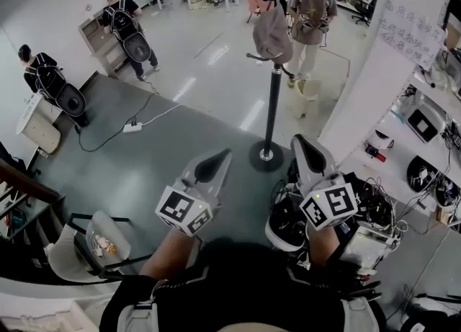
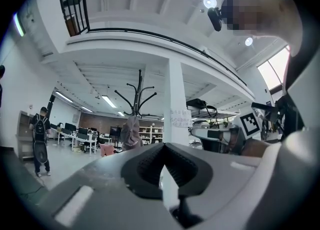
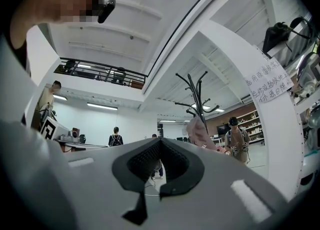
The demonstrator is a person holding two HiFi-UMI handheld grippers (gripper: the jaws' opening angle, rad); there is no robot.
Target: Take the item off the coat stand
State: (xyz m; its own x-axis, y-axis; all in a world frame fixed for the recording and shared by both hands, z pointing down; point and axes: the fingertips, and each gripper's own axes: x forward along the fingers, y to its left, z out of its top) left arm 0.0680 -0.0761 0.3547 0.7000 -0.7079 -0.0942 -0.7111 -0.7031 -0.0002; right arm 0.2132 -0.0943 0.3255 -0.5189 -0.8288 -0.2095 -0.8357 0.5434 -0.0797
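Note:
A black coat stand [image 1: 274,104] rises from a round base [image 1: 266,156] just ahead of me on the grey floor. A greyish-pink cap [image 1: 272,34] hangs on one of its hooks, and the other hooks show bare. Both grippers are held out level towards the stand, short of it and touching nothing. My left gripper [image 1: 215,165] is shut and empty, to the left of the base. My right gripper [image 1: 305,152] is shut and empty, to the right of it. The cap [image 2: 131,131] and stand [image 2: 137,94] show far beyond the left gripper [image 2: 164,146]. The cap [image 3: 201,131] hangs right of the right gripper [image 3: 160,141].
A white pillar [image 1: 374,71] stands right of the stand, with a cluttered bench [image 1: 425,143] beyond it. One person [image 1: 311,10] stands behind the stand; two with backpacks [image 1: 130,32] are far left. A power strip with cable [image 1: 132,127] lies on the floor. A chair [image 1: 94,244] is near left.

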